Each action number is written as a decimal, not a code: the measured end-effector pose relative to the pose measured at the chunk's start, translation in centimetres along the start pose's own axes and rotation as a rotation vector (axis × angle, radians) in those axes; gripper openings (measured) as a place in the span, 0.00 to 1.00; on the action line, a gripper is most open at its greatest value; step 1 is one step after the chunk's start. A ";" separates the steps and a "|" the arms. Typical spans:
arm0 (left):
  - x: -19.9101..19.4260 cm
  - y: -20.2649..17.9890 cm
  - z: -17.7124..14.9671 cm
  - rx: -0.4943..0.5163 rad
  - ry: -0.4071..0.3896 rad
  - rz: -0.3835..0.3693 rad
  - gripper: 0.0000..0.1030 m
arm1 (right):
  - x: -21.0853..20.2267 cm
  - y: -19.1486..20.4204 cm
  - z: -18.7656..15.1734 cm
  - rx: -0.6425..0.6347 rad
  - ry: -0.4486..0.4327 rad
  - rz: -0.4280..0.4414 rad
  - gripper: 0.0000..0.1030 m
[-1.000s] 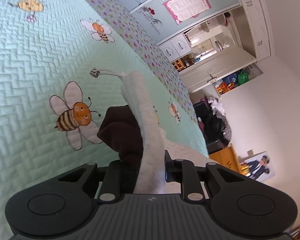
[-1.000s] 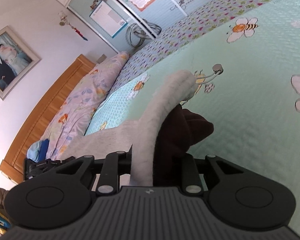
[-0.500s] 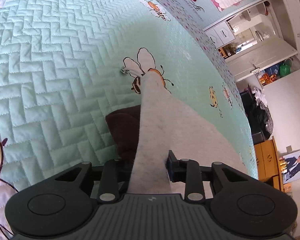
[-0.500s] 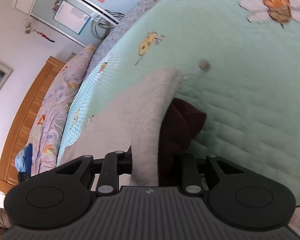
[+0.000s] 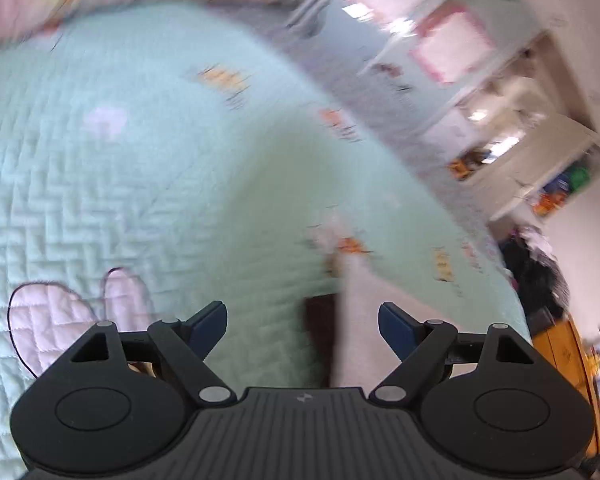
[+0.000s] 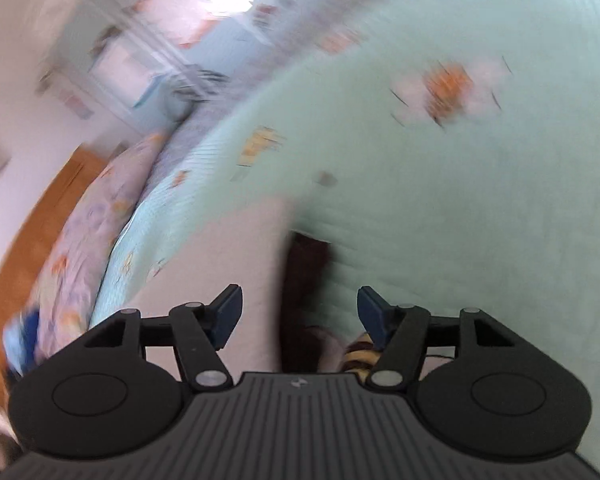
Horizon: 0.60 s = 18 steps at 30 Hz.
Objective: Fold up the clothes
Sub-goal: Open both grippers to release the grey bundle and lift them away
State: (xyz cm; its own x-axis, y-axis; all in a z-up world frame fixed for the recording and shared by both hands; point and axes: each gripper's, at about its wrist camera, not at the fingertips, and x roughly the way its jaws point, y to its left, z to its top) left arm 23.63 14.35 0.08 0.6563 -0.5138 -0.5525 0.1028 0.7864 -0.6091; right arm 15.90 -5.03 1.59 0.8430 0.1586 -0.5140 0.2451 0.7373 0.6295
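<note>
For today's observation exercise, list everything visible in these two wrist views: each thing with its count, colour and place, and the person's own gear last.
quilt: one, mint green with bee pictures, covering the bed.
garment: one, pale grey with a dark brown lining, lying on the quilt ahead of both grippers.
pillow: one, lilac floral, at the head of the bed.
headboard: one, orange wood, behind the pillow.
wardrobe: one, pale with pink posters, blurred, beyond the bed.
left gripper: black, blue fingers just opened, clear of the garment.
right gripper: black, likewise just opened, gripping nothing.
</note>
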 end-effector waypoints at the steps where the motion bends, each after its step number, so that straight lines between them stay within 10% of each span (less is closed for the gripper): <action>1: -0.4 -1.3 -0.8 0.026 -0.003 -0.044 0.85 | -0.4 1.4 -0.5 -0.022 -0.006 0.048 0.64; 5: 2.5 -6.3 -5.8 0.165 0.065 -0.096 0.89 | 1.8 4.8 -3.1 -0.017 0.045 0.192 0.70; 8: 4.0 -6.0 -8.8 0.206 0.088 -0.061 0.86 | 4.9 4.1 -5.5 0.022 0.120 0.124 0.68; 11: 4.3 -5.3 -10.7 0.215 0.103 -0.058 0.84 | 4.9 1.3 -7.0 0.073 0.143 0.083 0.41; 13: 2.8 -4.3 -10.4 0.157 0.104 -0.087 0.79 | 3.2 -0.1 -7.1 0.137 0.127 0.102 0.41; 18: 1.1 -6.8 -7.7 0.179 0.026 -0.145 0.88 | 0.2 3.0 -5.3 0.068 -0.014 0.185 0.73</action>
State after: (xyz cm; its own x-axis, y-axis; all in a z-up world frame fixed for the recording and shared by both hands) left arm 17.87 5.76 -0.75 0.6057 -0.6325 -0.4828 0.3271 0.7510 -0.5736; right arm 14.26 0.70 0.26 0.8830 0.2784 -0.3780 0.1163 0.6504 0.7506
